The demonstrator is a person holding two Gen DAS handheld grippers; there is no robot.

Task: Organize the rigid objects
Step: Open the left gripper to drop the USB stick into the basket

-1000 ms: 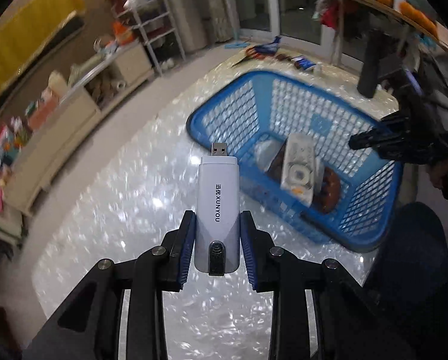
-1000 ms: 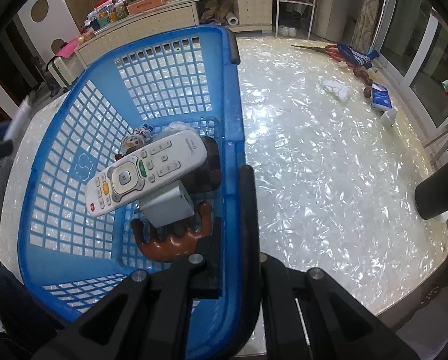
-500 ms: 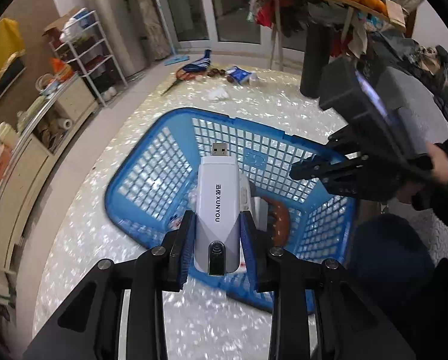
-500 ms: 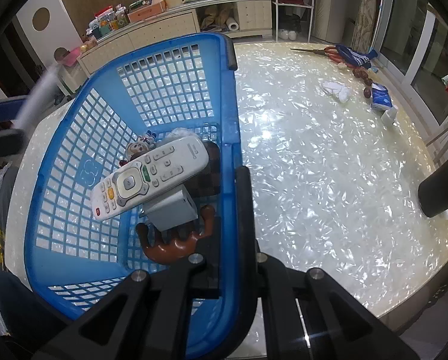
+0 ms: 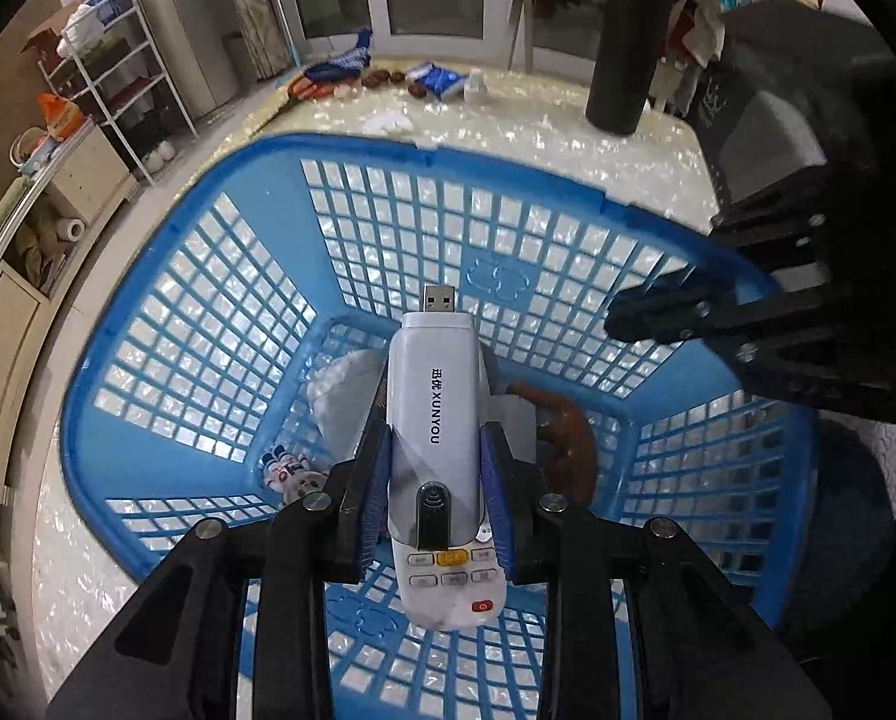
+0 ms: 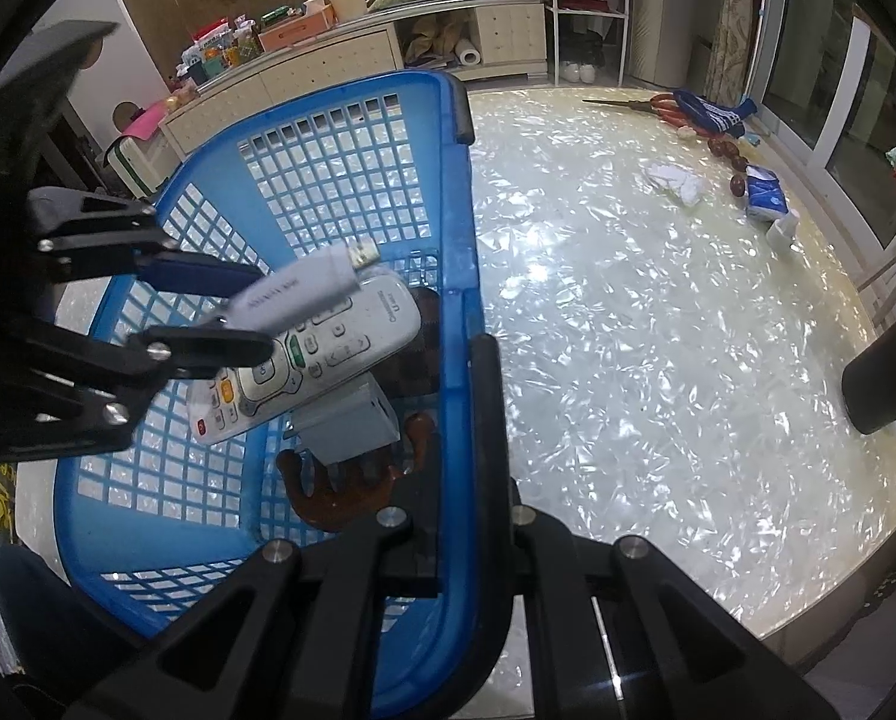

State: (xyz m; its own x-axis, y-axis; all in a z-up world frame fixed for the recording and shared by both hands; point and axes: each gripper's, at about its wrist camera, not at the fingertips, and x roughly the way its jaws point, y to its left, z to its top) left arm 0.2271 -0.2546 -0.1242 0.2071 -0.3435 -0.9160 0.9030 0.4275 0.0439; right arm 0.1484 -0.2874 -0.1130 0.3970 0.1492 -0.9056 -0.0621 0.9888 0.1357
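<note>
Left hand-held gripper (image 5: 435,483) clamps our white USB dongle (image 5: 433,414) above the blue basket (image 5: 148,276) and its remote control (image 6: 304,369), ready for dropping, while our right hand-held gripper (image 6: 469,420) pinches the rim to steady it

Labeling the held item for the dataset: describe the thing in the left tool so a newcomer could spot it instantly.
Start at the blue basket on the pearly white table. Hanging over its middle, the left tool grips a slim white USB stick above the remote. Unlike the remote, it has no buttons, a bare metal plug at its far end, and "XUNYOU" printed along its body.
</note>
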